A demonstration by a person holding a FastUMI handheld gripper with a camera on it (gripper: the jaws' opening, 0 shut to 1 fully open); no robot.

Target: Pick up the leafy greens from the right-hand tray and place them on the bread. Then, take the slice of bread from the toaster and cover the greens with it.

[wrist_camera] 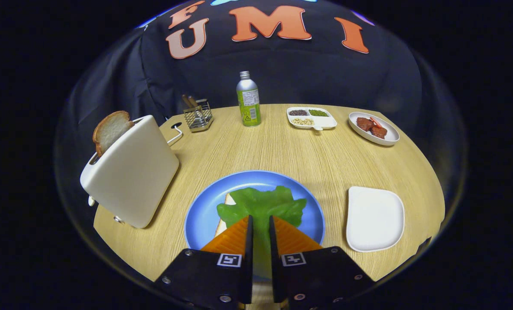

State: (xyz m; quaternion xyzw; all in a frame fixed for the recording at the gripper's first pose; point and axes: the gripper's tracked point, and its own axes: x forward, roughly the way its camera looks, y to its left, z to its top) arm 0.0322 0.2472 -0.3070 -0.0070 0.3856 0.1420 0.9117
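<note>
Your tongs (261, 221) are closed down on the lettuce leaf (263, 206), both fingers pinching a narrow fold of it, and the leaf hangs or lies spread over the bread slice (225, 215) on the blue plate (205, 211); whether it already rests on the bread or is a little above it cannot be told. Pinching the near end lets the wide part of the leaf spread forward across the bread, which is where you want it before letting go. The white tray (375, 217) just right of the plate is empty, so the greens step looks nearly done. The second bread slice (110, 129) stands half out of the slot of the white toaster (131, 172), which sits just left of the plate and tilts in this view. Between plate and toaster the bench (282, 150) is bare, so you have room to swing left. The bottle (248, 100), wire rack (197, 115), divided dish (312, 117) and meat plate (373, 128) stand well beyond.
</note>
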